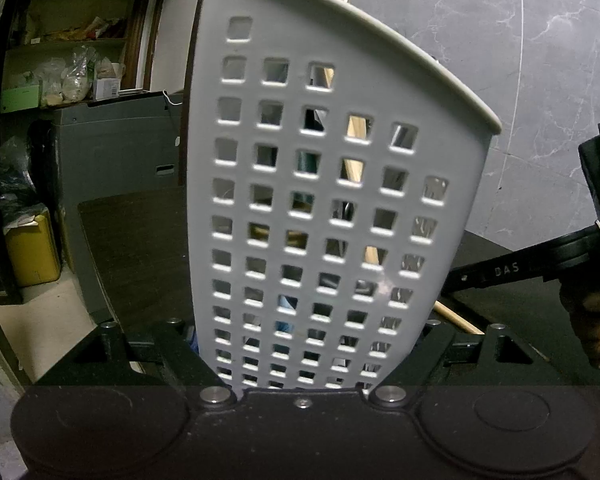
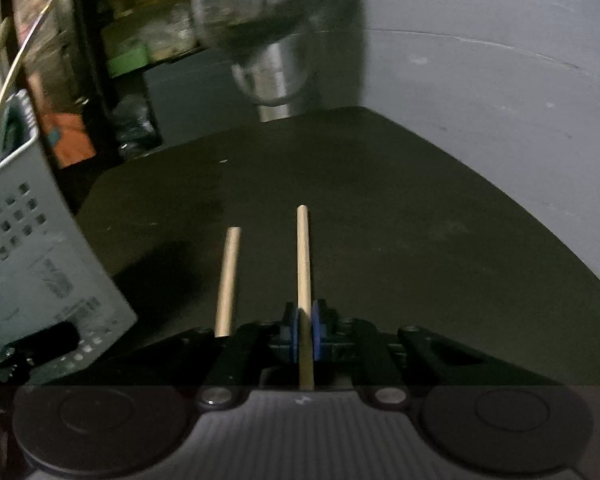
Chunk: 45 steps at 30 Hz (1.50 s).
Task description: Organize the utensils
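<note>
Chopsticks: one (image 2: 304,264) is pinched between the right tool's (image 2: 305,326) blue pads, pointing out over the dark counter (image 2: 420,240); the other (image 2: 227,280) lies just beside it. Left tool (image 1: 304,380) clamps the tilted white perforated utensil basket (image 1: 320,184), more utensils inside.

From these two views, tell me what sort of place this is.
Probably a home storage or utility room used as a workspace. Cluttered shelves hold bags and boxes, a dark table stands against a grey marbled wall, and a white perforated basket holds utensils.
</note>
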Motion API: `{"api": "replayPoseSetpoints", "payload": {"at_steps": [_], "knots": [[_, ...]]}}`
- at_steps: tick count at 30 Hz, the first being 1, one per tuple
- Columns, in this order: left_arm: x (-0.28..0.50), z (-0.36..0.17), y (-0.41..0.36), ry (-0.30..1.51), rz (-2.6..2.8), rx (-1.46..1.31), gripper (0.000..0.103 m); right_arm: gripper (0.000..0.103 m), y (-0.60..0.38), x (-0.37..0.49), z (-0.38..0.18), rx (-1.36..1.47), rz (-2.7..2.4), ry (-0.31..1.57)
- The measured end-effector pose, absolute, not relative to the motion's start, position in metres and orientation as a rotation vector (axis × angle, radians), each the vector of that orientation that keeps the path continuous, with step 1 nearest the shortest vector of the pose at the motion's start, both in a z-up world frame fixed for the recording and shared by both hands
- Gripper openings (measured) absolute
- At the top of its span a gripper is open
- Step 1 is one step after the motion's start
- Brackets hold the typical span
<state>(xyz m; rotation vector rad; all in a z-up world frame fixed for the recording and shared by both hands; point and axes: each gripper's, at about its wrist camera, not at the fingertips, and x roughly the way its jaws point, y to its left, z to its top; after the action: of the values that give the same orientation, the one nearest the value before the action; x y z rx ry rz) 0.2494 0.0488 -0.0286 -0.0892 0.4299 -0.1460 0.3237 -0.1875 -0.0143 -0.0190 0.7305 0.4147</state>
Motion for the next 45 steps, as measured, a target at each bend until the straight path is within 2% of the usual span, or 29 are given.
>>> {"api": "replayPoseSetpoints", "payload": {"at_steps": [34,39,40,42,43,44,45], "knots": [[0.25,-0.029,0.049,0.431,-0.145,-0.089,0.083,0.009,-0.172,0.309,-0.008,-0.082,0.545,0.76],[0.25,-0.029,0.049,0.431,-0.145,-0.089,0.083,0.012,-0.172,0.307,-0.007,-0.091,0.538,0.758],[0.25,-0.029,0.049,0.431,-0.145,-0.089,0.083,0.014,-0.172,0.307,-0.006,-0.09,0.535,0.755],[0.25,-0.029,0.049,0.431,-0.145,-0.089,0.083,0.031,-0.172,0.31,-0.004,-0.076,0.531,0.753],[0.25,-0.029,0.049,0.431,-0.145,-0.089,0.083,0.049,-0.173,0.311,-0.004,-0.062,0.53,0.752],[0.25,-0.029,0.049,0.431,-0.145,-0.089,0.083,0.056,-0.174,0.313,-0.004,-0.044,0.533,0.752],[0.25,-0.029,0.049,0.431,-0.145,-0.089,0.083,0.057,-0.175,0.315,-0.003,-0.028,0.539,0.755]]}}
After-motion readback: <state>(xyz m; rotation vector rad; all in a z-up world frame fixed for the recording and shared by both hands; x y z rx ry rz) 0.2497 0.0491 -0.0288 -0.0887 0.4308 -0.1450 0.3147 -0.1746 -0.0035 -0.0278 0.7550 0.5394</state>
